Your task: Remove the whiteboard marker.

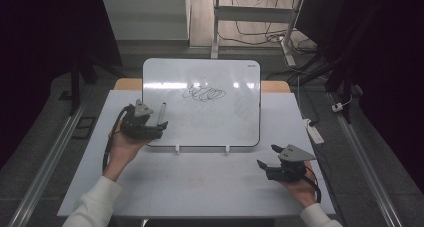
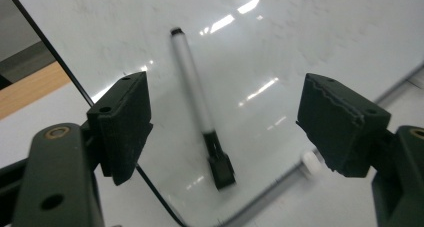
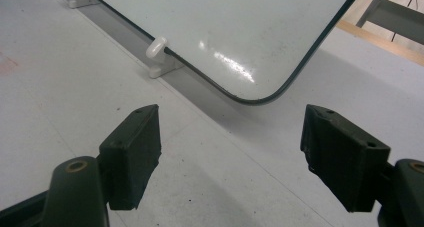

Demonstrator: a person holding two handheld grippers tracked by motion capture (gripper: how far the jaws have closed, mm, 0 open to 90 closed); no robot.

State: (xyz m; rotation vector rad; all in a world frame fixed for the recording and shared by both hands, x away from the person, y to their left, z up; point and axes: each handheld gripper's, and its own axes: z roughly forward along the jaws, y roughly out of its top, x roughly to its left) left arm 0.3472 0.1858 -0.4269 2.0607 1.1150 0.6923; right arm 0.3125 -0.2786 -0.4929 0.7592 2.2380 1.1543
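Figure: a whiteboard (image 1: 201, 102) lies flat on the white table (image 1: 200, 182), held at its near edge by two small white clips (image 1: 177, 148). A black scribble (image 1: 204, 93) sits on the far middle of the board. A marker (image 2: 200, 107), white-barrelled with a black cap end, lies loose on the board near its left edge; in the high view it appears as a short grey stick (image 1: 162, 113) just right of the left gripper (image 1: 156, 129). In the left gripper view the jaws stand wide apart with the marker lying between and beyond them, touched by neither pad, so nothing is held. The right gripper (image 1: 266, 157) rests on the table near the board's near right corner (image 3: 260, 94), its jaws likewise spread wide and empty. Judged from this layout, the drawing exists and the marker lies set down on the board; whether the scribble is to be wiped or added to cannot be told. No eraser is evident, and any further work on the board is left to do.
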